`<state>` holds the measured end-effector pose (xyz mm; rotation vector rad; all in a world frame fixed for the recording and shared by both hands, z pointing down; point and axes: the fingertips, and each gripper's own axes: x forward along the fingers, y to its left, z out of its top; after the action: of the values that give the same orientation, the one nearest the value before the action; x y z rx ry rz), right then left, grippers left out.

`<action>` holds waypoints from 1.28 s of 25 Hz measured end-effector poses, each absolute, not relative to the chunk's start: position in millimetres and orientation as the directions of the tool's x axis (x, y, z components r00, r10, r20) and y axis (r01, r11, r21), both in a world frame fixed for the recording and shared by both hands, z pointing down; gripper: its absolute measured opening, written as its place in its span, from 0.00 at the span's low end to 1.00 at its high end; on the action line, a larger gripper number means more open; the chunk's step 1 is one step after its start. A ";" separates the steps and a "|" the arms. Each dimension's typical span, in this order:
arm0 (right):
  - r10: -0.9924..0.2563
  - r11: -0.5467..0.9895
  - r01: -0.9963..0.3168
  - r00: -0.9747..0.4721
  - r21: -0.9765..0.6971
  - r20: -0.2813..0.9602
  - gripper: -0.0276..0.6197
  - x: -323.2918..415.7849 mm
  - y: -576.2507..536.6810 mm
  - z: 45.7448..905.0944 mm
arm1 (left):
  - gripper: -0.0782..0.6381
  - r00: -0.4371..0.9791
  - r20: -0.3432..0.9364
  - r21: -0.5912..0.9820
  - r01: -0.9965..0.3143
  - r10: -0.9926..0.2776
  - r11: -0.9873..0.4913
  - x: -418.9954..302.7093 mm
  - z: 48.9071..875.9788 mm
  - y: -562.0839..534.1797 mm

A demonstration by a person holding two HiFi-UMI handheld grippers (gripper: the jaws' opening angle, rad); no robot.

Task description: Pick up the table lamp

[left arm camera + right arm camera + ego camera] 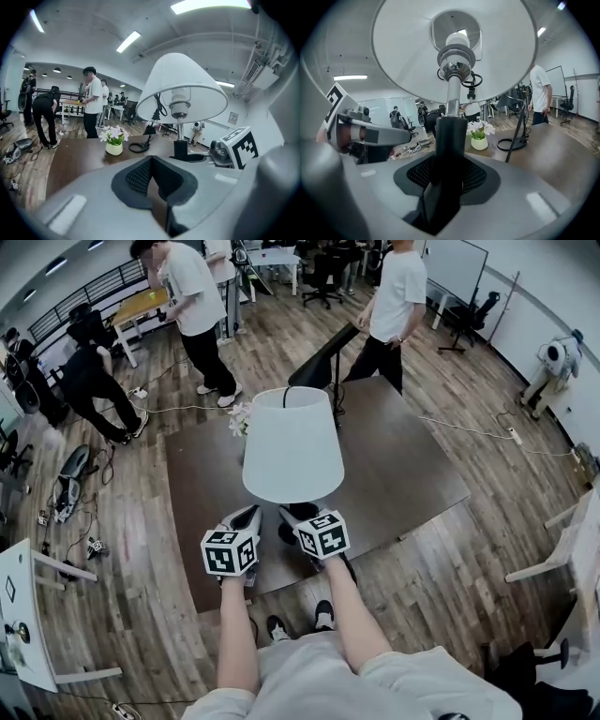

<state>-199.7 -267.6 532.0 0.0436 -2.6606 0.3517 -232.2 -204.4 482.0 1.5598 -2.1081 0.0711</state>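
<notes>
The table lamp has a white cone shade (292,442) and a black stem (449,140). My right gripper (447,187) is shut on that stem just under the metal socket; in the head view it (302,514) sits below the shade, at the table's near edge. The lamp stands upright, and its black base (190,157) is low over the brown table (403,465); whether it touches the top I cannot tell. My left gripper (157,187) is beside the lamp on the left, its jaws a narrow slit apart with nothing between them. In the head view it (248,515) is level with the right one.
A small pot of white flowers (114,140) stands on the table behind the lamp. A black slanted stand with a ring base (518,126) is at the far edge. Two people (192,306) stand beyond the table, another crouches at the left, and cables lie on the wood floor.
</notes>
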 end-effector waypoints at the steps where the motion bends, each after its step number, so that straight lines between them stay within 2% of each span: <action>1: 0.034 0.969 -0.080 -0.896 -0.236 0.443 0.32 -202.3 -264.8 531.9 | 0.11 -0.215 0.426 0.253 -0.904 -0.879 0.344 -234.4 481.1 -202.1; 11: 0.078 0.971 -0.031 -0.896 -0.238 0.437 0.32 -209.6 -246.4 532.3 | 0.11 -0.232 0.429 0.251 -0.898 -0.873 0.362 -237.6 480.0 -192.6; 32: 0.087 0.973 -0.019 -0.894 -0.231 0.439 0.32 -200.5 -243.4 531.7 | 0.11 -0.254 0.422 0.269 -0.882 -0.870 0.388 -238.4 480.8 -179.0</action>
<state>-200.5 -243.4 531.7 -0.0481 -2.6596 0.3182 -238.4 -179.0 480.8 1.4992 -2.1459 0.0292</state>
